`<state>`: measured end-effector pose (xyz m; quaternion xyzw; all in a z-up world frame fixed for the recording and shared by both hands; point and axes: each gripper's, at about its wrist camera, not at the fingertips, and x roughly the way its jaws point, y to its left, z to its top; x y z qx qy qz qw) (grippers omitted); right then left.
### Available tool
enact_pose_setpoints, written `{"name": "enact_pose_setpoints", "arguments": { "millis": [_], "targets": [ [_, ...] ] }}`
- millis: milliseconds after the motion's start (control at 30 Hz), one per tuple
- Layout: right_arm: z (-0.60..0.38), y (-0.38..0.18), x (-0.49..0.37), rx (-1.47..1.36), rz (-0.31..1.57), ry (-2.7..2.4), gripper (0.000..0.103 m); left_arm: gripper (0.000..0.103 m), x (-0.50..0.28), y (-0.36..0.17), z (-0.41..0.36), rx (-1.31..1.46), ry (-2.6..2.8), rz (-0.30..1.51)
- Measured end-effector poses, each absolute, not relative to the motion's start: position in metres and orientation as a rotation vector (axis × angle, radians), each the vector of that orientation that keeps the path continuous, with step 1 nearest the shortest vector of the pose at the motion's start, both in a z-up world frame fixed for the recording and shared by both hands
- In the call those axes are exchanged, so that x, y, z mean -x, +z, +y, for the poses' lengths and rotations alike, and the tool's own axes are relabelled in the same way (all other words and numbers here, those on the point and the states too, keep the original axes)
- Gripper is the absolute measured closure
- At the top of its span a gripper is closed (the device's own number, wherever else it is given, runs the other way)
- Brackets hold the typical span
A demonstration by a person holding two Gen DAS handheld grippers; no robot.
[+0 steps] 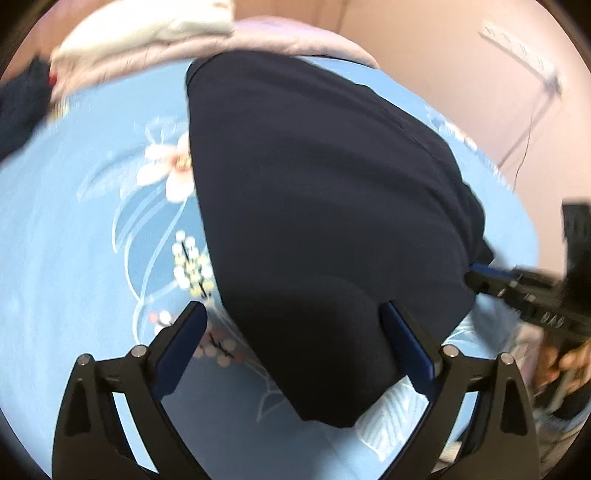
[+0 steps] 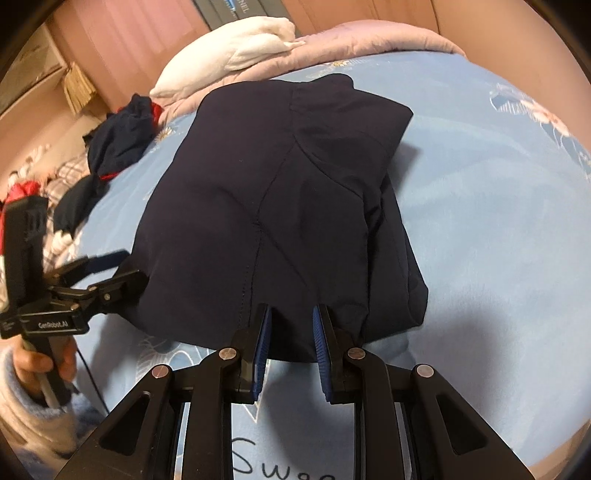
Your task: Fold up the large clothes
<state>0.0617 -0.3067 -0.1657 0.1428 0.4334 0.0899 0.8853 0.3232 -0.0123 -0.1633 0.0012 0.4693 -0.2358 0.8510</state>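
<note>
Readable text: a brand mark and partial lettering

From the right wrist, "GenRobot.AI" stands in white on the black body of the left gripper (image 2: 127, 267); the blue bed sheet (image 2: 480, 258) bears black handwritten-style letters beginning "Swee", cut off below; a dark box (image 2: 236, 11) beyond the bed shows "NEL".

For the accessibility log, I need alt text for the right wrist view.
A folded navy garment lies on a blue floral sheet, its near edge between the nearly closed pads of the right hand-held gripper. At left, a hand holds the left hand-held gripper, open at the garment's side; more clothes lie behind.
</note>
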Motion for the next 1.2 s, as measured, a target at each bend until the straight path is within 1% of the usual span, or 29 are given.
{"name": "enact_pose_setpoints", "arguments": {
  "millis": [200,267,400,600,633,667,733,900,967,1033,1200],
  "targets": [
    [-0.306,-0.164,-0.055,-0.319,0.907,0.181,0.08,0.007,-0.317,-0.155,-0.001,0.003,-0.47,0.96],
    [-0.306,-0.162,-0.054,-0.33,0.915,0.186,0.077,0.007,-0.315,-0.151,0.002,-0.001,-0.459,0.952],
    [-0.307,-0.16,-0.052,-0.316,0.932,0.187,0.075,0.007,-0.311,-0.148,0.008,0.005,-0.447,0.943],
    [-0.317,-0.15,-0.041,-0.319,0.912,0.212,0.067,0.007,-0.316,-0.145,0.021,0.029,-0.432,0.94],
    [-0.319,-0.148,-0.039,-0.322,0.899,0.211,0.061,0.007,-0.313,-0.145,0.022,0.028,-0.424,0.936],
    [-0.322,-0.145,-0.038,-0.324,0.885,0.2,0.047,0.006,-0.313,-0.145,0.023,0.027,-0.417,0.933],
    [-0.329,-0.14,-0.036,-0.32,0.854,0.151,0.029,0.006,-0.313,-0.144,0.023,0.022,-0.404,0.927],
    [-0.353,-0.139,-0.04,-0.47,0.816,0.163,0.028,0.006,-0.313,-0.145,0.025,0.037,-0.398,0.931],
    [-0.362,-0.145,-0.046,-0.553,0.819,0.169,0.026,0.005,-0.316,-0.146,0.028,0.065,-0.404,0.946],
    [-0.37,-0.152,-0.051,-0.632,0.813,0.183,0.023,0.004,-0.322,-0.149,0.031,0.115,-0.428,0.974],
    [-0.387,-0.174,-0.07,-0.829,0.809,0.238,0.021,0.003,-0.341,-0.164,0.047,0.351,-0.513,1.063]
  ]
}}
